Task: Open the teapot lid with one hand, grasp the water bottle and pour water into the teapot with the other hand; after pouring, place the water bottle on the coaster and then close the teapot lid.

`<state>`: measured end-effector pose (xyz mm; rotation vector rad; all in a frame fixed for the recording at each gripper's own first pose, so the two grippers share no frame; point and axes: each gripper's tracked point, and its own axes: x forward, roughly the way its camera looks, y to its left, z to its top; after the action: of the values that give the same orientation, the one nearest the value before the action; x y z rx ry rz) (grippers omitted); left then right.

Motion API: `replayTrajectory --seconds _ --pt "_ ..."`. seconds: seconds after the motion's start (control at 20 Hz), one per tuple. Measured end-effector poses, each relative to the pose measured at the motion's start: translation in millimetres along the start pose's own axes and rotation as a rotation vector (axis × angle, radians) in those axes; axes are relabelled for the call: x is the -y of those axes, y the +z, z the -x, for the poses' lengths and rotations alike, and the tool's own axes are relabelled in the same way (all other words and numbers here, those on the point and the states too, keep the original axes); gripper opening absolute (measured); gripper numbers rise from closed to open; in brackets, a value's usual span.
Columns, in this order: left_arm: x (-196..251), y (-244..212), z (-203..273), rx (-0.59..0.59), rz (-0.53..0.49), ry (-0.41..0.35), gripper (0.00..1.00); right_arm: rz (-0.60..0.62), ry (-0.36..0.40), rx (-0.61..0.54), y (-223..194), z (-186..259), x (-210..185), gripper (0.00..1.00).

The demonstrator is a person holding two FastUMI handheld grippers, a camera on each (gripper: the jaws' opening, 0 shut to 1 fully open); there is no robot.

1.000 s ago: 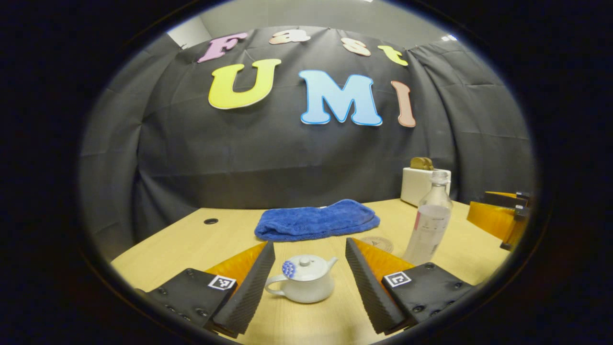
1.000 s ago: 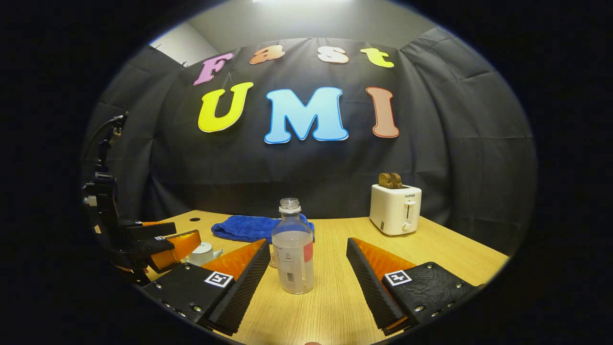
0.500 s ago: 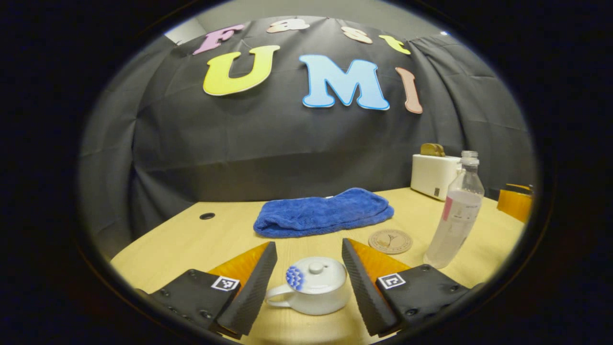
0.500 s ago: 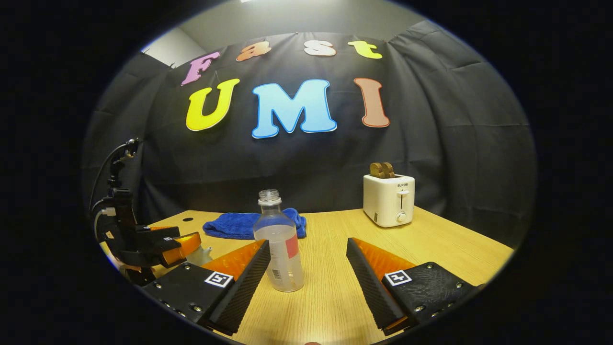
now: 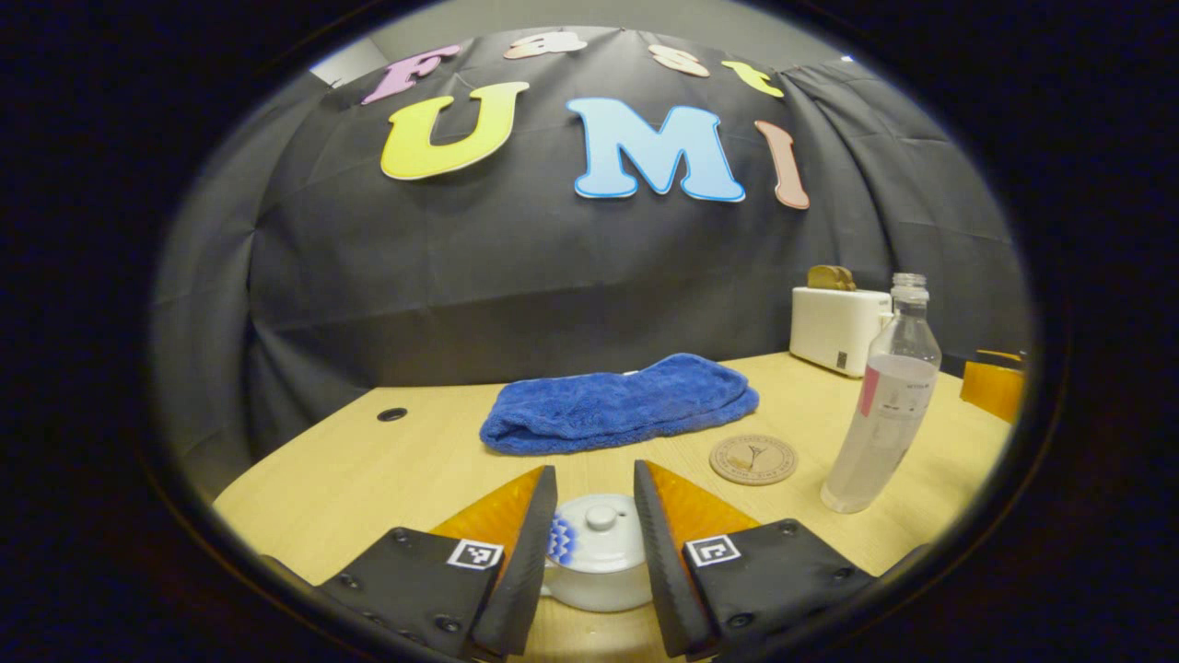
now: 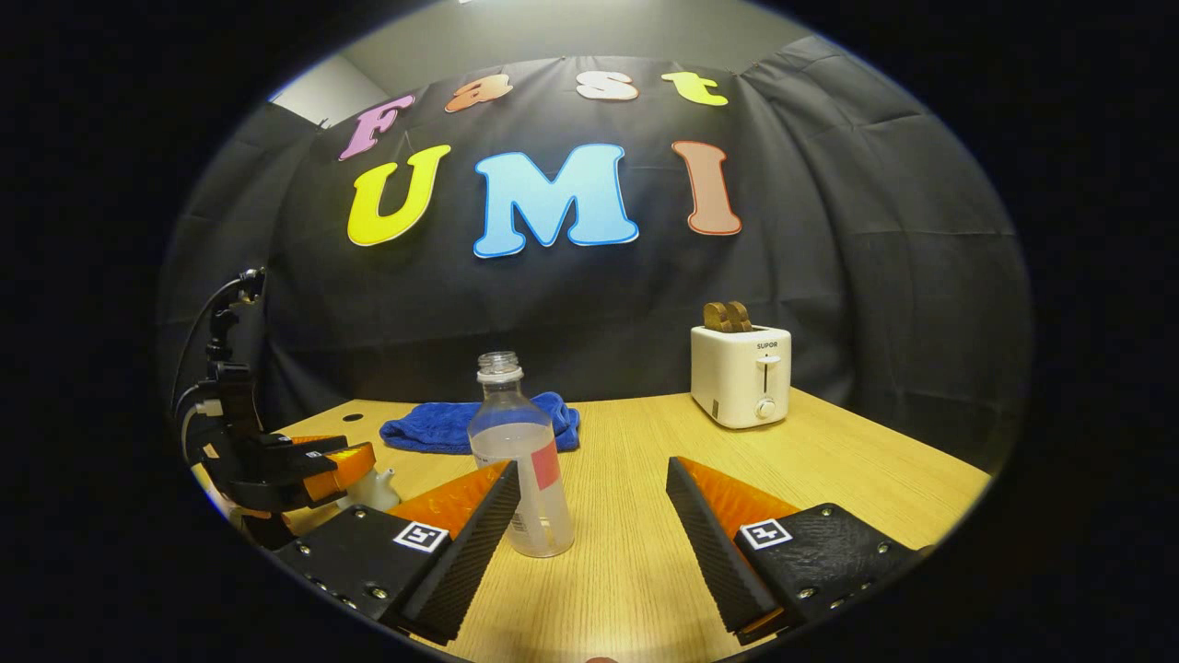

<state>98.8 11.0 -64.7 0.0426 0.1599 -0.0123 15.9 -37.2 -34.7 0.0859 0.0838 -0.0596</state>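
While the left gripper (image 5: 594, 520) is straddling the teapot (image 5: 599, 564) with fingers narrowly apart beside its lid (image 5: 599, 529), the right gripper (image 6: 594, 506) is hovering wide apart, the bottle (image 6: 520, 460) standing uncapped just beside its left finger; the coaster (image 5: 752, 459) is lying near the bottle.

A blue towel (image 5: 619, 403) lies folded on the wooden worktop (image 5: 368, 479), near the back wall of black cloth. A white toaster (image 6: 740, 376) stands upright at the far right of the worktop, with two brown slices (image 6: 726, 317) in its slots. A small dark round hole (image 5: 391, 414) is in the worktop, left of the towel.
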Motion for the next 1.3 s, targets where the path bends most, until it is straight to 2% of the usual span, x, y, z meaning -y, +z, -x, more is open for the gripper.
replayTrajectory --seconds 0.1,0.2,0.55,0.6,0.65,1.05,1.1,1.15,1.3 --pt "1.0 5.3 5.5 0.006 -0.005 -0.003 0.61 -0.006 -0.002 -0.007 -2.1 -0.5 1.4 0.99" --pt "2.4 1.3 -1.2 0.001 -0.02 -0.003 0.43 -0.013 -0.002 -0.013 -3.5 0.1 1.7 0.99" --pt "2.2 3.7 -1.5 -0.016 -0.023 -0.015 0.43 -0.012 -0.001 -0.014 -4.3 -1.0 0.2 0.99" --pt "-2.4 7.9 -6.5 0.007 -0.021 0.01 0.42 -0.013 -0.001 -0.015 -3.9 -1.1 0.2 0.99" --pt "-0.9 2.3 -4.6 -0.007 -0.025 0.008 0.14 -0.014 0.0 -0.017 -4.9 -0.1 0.4 0.99" --pt "-0.9 4.2 -3.9 -0.009 -0.035 -0.004 0.15 -0.027 0.003 -0.024 -7.3 -1.3 1.3 0.99" --pt "-1.6 8.5 -0.7 -0.004 -0.029 -0.002 0.14 -0.025 0.008 -0.023 -6.6 -1.0 0.2 0.99" --pt "-3.3 7.4 -4.2 0.006 -0.018 -0.001 0.09 -0.023 0.012 -0.022 -6.9 -0.6 -1.1 0.99" --pt "-4.1 10.7 -4.0 0.001 -0.001 -0.011 0.08 -0.026 0.026 -0.022 -6.6 -0.9 -4.6 0.99"
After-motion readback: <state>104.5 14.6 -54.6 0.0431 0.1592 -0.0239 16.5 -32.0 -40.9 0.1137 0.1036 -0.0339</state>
